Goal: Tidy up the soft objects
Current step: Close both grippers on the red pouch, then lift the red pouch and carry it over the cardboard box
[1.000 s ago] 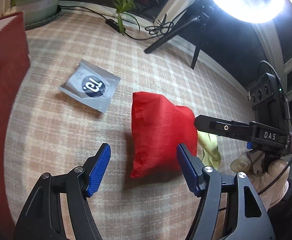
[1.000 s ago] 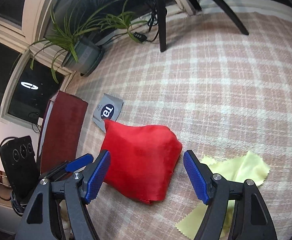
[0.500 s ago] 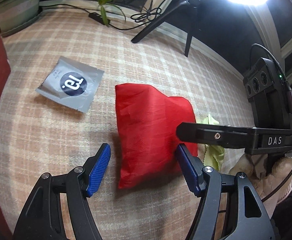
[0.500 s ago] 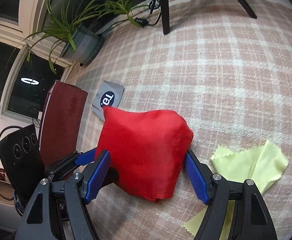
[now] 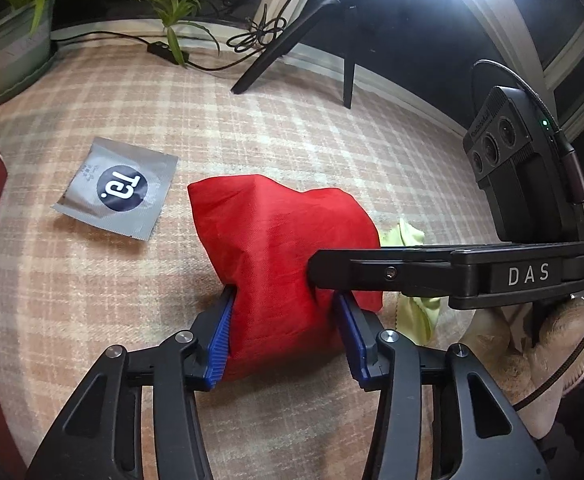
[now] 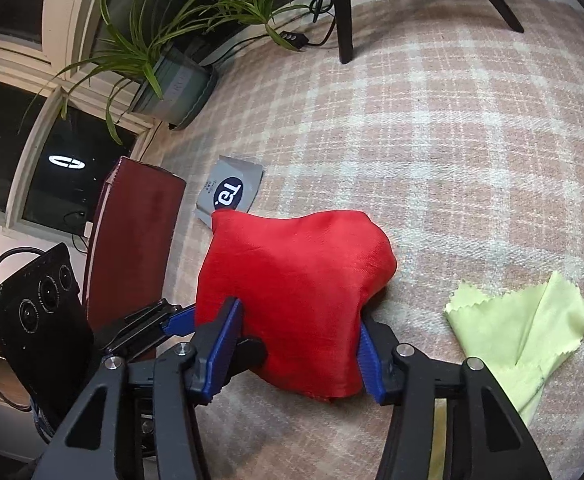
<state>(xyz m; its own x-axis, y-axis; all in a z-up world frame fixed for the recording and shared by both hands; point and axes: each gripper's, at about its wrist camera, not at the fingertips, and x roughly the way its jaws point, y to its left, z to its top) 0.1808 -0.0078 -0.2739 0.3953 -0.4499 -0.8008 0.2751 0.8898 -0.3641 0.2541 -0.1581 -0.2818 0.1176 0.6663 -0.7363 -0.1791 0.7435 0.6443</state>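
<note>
You pinch the red pouch (image 5: 280, 256) at frame centre with both grippers, left (image 5: 284, 336) and right (image 6: 298, 340), whose jaws have just been closing onto opposite ends. The two-handed hold likely keeps the limp pouch from sagging.

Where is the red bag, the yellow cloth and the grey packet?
red bag (image 6: 292, 280), right wrist view, middle of its front.
yellow cloth (image 6: 532, 320), right wrist view, its flat middle.
grey packet (image 5: 120, 188), left wrist view, dark round logo.
</note>
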